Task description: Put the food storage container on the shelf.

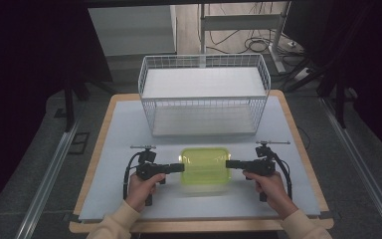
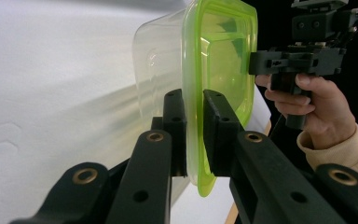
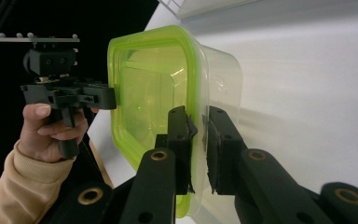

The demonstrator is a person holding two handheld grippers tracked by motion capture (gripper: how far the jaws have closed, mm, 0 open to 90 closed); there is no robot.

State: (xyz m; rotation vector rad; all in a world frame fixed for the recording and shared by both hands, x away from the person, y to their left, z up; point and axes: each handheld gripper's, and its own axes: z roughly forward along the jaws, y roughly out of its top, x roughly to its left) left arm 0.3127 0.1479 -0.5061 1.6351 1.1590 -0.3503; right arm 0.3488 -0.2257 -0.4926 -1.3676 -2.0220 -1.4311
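Between the left tool [image 1: 180,168] and right tool [image 1: 229,164], a lime-lidded clear container [image 1: 205,166] sits over the desk [image 1: 124,129], each tool clamped narrow on an opposite rim; a wire basket [image 1: 204,94] stands beyond.

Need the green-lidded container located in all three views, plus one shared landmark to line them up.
High view: the container sits at the table's front centre, between the two grippers, in front of the wire basket.
Left gripper view: upper centre, its lid rim between that gripper's jaws.
Right gripper view: centre left, its rim between that gripper's jaws.
Shared landmark: the container's bright green lid, gripped at opposite edges.
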